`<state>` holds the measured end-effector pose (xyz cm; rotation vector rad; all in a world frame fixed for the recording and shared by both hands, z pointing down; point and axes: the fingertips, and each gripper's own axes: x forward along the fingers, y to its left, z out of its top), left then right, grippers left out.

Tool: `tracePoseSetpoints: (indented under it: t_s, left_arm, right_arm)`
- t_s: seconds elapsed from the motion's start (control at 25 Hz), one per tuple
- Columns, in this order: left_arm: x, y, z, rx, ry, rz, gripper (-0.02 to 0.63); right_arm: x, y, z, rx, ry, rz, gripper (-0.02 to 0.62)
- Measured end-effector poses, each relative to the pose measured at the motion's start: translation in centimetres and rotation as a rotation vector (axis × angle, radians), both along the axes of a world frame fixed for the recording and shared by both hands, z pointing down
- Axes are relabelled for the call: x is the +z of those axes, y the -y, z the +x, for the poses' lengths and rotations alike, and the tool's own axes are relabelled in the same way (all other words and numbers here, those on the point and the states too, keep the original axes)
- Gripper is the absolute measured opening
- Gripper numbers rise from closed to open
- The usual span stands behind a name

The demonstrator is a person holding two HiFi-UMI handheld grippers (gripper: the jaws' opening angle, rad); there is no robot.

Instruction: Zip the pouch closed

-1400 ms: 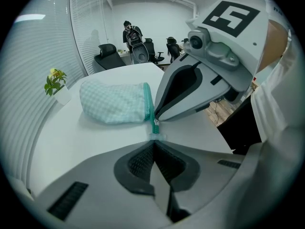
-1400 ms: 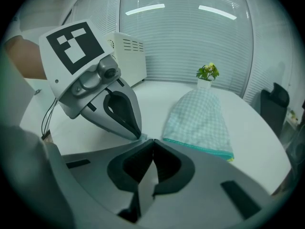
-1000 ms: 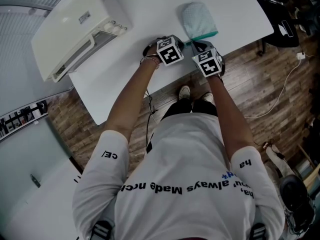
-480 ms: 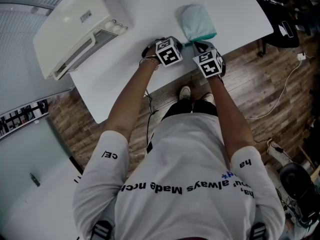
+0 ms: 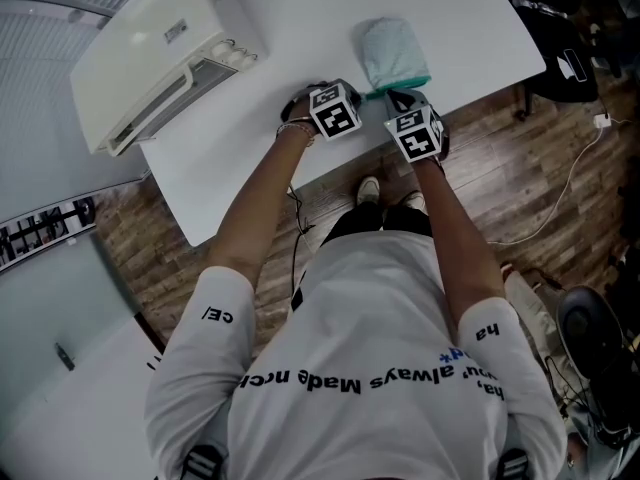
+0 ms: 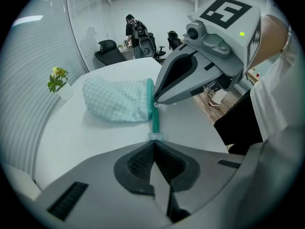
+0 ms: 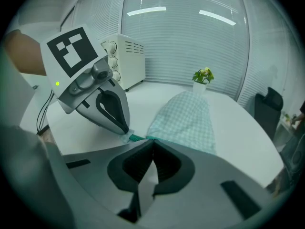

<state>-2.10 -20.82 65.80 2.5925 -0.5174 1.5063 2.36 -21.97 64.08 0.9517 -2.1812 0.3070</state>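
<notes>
A teal checked pouch (image 5: 393,53) lies near the front edge of the white table (image 5: 300,28), its zipper side toward me. In the left gripper view, my left gripper (image 6: 155,141) is shut on the free tail of the teal zipper tape (image 6: 155,123). My right gripper (image 7: 152,141) is shut at the pouch's (image 7: 186,120) mouth, on what looks like the zipper pull, which the jaws hide. Each gripper's tip shows in the other's view, the two close together along the zipper. In the head view only their marker cubes (image 5: 335,111) show.
A white toaster oven (image 5: 150,58) stands at the table's back left. A small potted plant (image 6: 57,78) sits beyond the pouch. The table's front edge runs just under both grippers, with wood floor (image 5: 520,188) below. Office chairs and a person (image 6: 131,27) are far behind.
</notes>
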Motion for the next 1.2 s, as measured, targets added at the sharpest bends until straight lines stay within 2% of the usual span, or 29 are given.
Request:
tracePoseSetpoints:
  t_s: [1.04,1.2]
  left_arm:
    - [0.2,-0.6,-0.8,-0.006,0.038,0.008,0.019]
    - [0.2,-0.7,-0.8,-0.002,0.043,0.01,0.018]
  right_arm:
    - [-0.2,-0.1,1.2,0.027,-0.002,0.022,0.011]
    - [-0.1,0.0,1.7,0.056,0.0,0.018,0.011]
